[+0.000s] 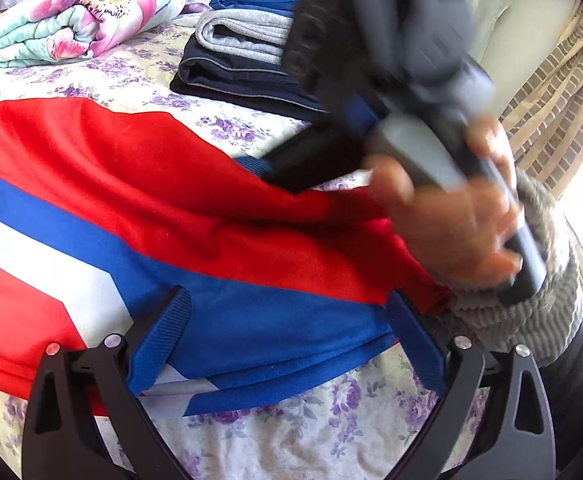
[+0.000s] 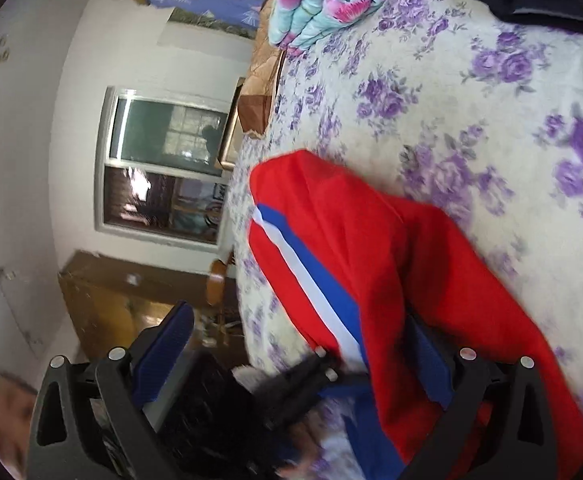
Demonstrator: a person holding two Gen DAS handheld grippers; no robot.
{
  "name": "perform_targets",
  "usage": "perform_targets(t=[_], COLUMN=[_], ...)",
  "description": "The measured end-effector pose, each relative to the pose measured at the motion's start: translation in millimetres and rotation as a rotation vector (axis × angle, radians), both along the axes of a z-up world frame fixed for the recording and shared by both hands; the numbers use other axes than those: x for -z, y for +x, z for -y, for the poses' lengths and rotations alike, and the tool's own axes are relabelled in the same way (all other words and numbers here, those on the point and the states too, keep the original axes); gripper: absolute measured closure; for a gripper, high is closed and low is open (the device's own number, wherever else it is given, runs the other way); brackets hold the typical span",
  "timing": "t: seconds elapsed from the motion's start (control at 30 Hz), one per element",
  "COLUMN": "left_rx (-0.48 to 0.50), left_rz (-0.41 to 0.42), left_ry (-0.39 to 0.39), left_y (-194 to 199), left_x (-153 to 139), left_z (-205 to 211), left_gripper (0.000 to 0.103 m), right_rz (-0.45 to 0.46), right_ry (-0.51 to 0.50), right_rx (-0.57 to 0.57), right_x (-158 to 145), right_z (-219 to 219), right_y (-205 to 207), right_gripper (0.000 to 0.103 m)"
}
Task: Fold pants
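Floral bedspread (image 1: pixel 299 432) under red pants (image 1: pixel 139 184) — both hand-held grippers spread wide.

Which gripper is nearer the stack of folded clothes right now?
Right. In the left wrist view the right gripper hangs blurred just in front of the folded clothes stack, overlapping its edge. The left gripper sits back over the red pants, which lie between it and the stack.
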State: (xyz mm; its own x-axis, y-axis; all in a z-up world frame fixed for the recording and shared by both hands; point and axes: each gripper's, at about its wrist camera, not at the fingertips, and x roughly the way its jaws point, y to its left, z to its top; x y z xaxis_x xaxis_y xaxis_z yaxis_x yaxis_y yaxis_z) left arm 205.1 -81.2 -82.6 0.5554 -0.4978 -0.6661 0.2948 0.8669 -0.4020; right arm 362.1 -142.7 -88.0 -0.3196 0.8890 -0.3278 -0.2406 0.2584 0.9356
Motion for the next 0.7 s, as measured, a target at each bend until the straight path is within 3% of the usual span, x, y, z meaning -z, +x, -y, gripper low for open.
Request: perform_targets(t=[0.07, 0.13, 0.3, 0.43, 0.53, 0.63, 0.7], left_rx=[0.002, 0.002, 0.001, 0.002, 0.001, 0.001, 0.001], left_rz=[0.001, 0.001, 0.001, 0.0, 0.0, 0.0, -0.002], left_ry=[0.002, -0.001, -0.003, -0.003, -0.004, -0.005, -0.011], left_y=[0.0, 0.1, 0.0, 1.0, 0.9, 0.9, 2.3], left_x=[0.0, 0.0, 0.0, 0.2, 0.2, 0.2, 0.3], left_z=[0.2, -0.5, -1.7, -2.0, -2.0, -2.2, -3.0], left_gripper=[0.006, 0.006, 0.006, 0.006, 0.006, 0.006, 0.006], right_rz=[-0.016, 0.024, 0.116, 0.069, 0.092, 0.133, 0.184], right_ry=[-0.03, -0.077, -0.014, -0.005, -0.033, -0.082, -0.134], right_rx=[0.042, 0.115, 0.298, 0.323, 0.343, 0.323, 0.337], right_x=[5.4, 7.0, -1.9, 10.6, 13.7, 14.5, 9.4], right_z=[-13.0, -15.2, 10.0, 12.9, 13.6, 22.5, 39.3], right_y=[4.7, 8.1, 21.5, 40.3, 45.4, 52.3, 53.3], right_gripper=[0.003, 0.003, 0.003, 0.004, 0.01, 0.024, 0.026])
